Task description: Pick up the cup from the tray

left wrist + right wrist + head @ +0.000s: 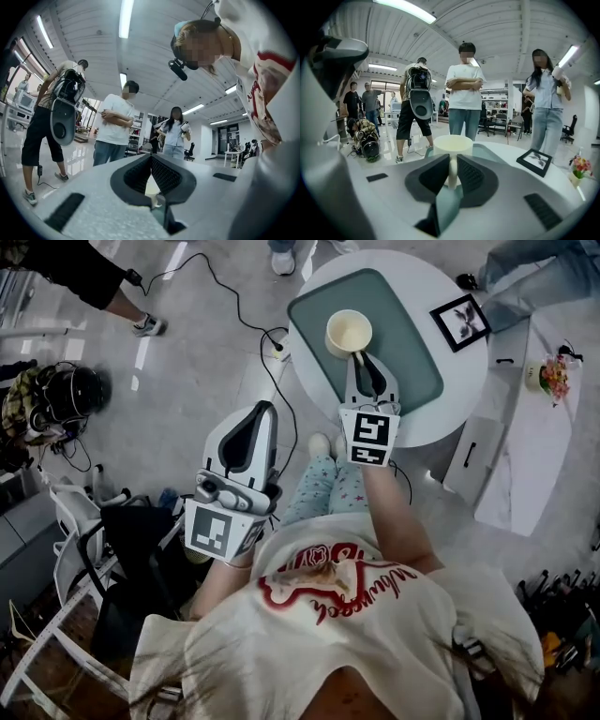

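Note:
A cream cup (348, 332) (453, 143) stands on the grey-green tray (412, 352) (487, 151) on a round white table. My right gripper (362, 360) (452, 171) reaches over the tray's near side, and its dark pads are shut on the cup's handle. Whether the cup's base is still touching the tray is hidden. My left gripper (265, 409) (151, 159) hangs off the table over the floor to the left. It is shut with nothing between its jaws.
A black picture frame (460, 322) (536, 161) lies on the round white table (450, 399) right of the tray. A small flower pot (548, 376) (580, 168) stands on a white cabinet further right. People (464, 89) stand beyond the table. A cable (246, 310) runs across the floor.

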